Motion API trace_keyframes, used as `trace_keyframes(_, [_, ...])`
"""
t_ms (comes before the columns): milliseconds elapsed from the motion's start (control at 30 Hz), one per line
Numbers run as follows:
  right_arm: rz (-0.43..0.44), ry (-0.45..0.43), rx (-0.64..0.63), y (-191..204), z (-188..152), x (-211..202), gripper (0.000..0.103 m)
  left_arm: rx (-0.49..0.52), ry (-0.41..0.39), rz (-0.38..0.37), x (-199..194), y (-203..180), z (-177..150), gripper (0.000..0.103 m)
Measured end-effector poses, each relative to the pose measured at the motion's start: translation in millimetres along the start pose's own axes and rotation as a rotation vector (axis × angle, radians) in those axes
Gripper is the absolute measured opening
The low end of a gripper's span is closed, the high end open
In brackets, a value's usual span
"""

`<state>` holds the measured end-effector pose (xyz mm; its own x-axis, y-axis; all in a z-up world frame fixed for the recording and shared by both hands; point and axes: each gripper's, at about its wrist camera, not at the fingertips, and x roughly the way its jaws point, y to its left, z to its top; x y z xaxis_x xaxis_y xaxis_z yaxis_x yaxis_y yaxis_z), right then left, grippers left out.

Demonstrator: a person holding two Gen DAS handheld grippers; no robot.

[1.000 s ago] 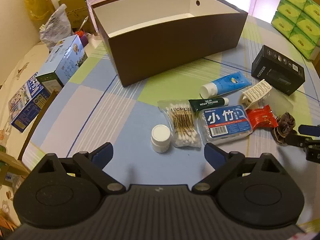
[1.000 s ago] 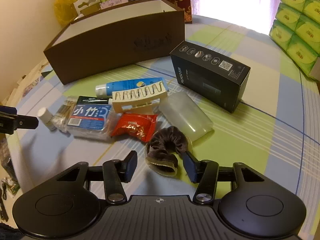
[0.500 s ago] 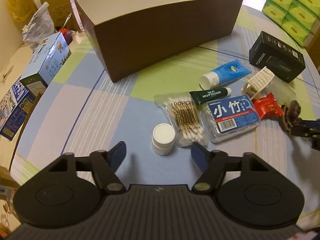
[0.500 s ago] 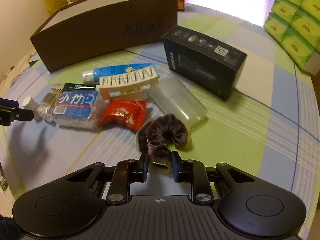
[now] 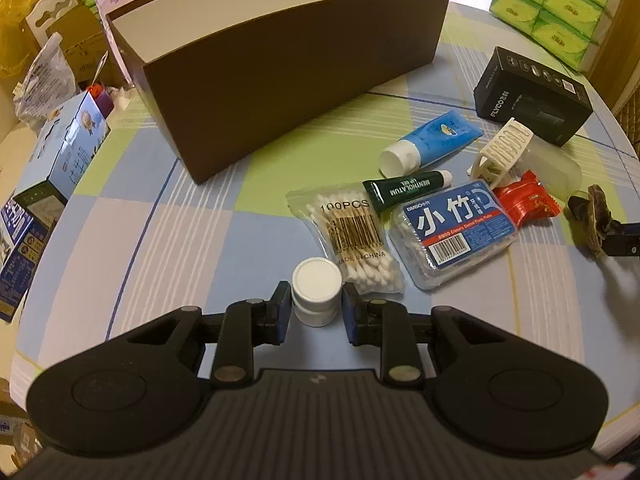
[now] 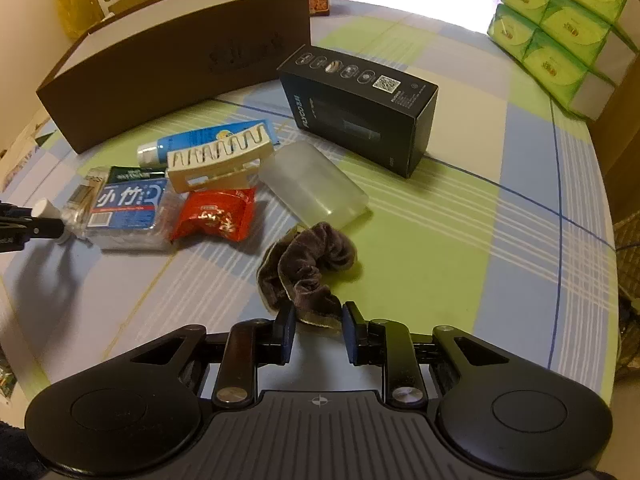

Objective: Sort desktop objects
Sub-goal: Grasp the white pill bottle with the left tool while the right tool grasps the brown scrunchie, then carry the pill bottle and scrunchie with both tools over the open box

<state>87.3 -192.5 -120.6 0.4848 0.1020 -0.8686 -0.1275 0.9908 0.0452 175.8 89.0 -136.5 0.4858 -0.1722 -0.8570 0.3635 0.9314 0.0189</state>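
Note:
A small white bottle (image 5: 316, 292) stands on the checked tablecloth, and my left gripper (image 5: 314, 312) is shut on its sides. My right gripper (image 6: 317, 330) is shut on the near end of a brown velvet scrunchie (image 6: 308, 264), whose far loop droops onto the cloth. Between the two lie a bag of cotton swabs (image 5: 352, 232), a blue floss-pick box (image 5: 452, 232), a green lip-gel tube (image 5: 404, 188), a blue tube (image 5: 432, 140), a cream hair claw (image 5: 500, 152) and a red packet (image 5: 524, 200). A big brown open box (image 5: 280, 80) stands behind them.
A black carton (image 6: 360, 116) and a frosted plastic case (image 6: 312, 188) sit right of the pile. Green tissue packs (image 6: 560, 28) are stacked at the far right. A blue carton (image 5: 60, 152) and bags crowd the left table edge.
My left gripper moved forward and shut on the white bottle. The right gripper shut on the scrunchie's near end and holds it.

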Motion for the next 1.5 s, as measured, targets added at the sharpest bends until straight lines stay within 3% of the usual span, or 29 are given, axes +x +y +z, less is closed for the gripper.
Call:
trace_keyframes(167, [0.007,-0.029,-0.012,3.7,3.6,-0.4,0.041,-0.021,-0.009,0.033,-1.8,9.5,-1.0,0.022])
trace_keyframes(233, [0.009,-0.039,-0.014,5.3,6.5,1.4,0.044,-0.039,-0.006,0.048,-1.8,16.2,-1.5,0.022])
trace_keyframes(500, [0.044,-0.016,0.003,13.7,16.6,24.8,0.05,-0.098,0.003,0.073,-3.4,32.0,-4.8,0.022])
trace_keyframes(633, [0.016,-0.011,-0.035,22.2,17.3,35.5,0.051,-0.103,0.006,0.072,-4.7,30.4,-6.0,0.022])
trace_keyframes(700, [0.003,-0.006,-0.068,25.4,15.8,37.9,0.049,-0.101,0.005,0.068,-5.9,29.0,-5.6,0.022])
trace_keyframes(767, [0.004,-0.005,-0.091,26.3,13.5,37.8,0.033,-0.098,0.004,0.066,-7.1,27.4,-4.9,0.022])
trace_keyframes(933, [0.033,0.0,-0.101,23.9,13.5,29.7,0.02,-0.082,-0.001,0.053,-9.5,21.9,-0.7,0.022])
trace_keyframes(1200, [0.129,-0.016,-0.071,20.9,25.8,1.4,0.018,-0.053,-0.036,0.01,-23.7,11.9,11.7,0.022])
trace_keyframes(1500, [0.223,-0.102,-0.127,34.5,71.5,-27.0,0.018,-0.031,-0.125,-0.04,-53.4,9.4,49.6,0.022])
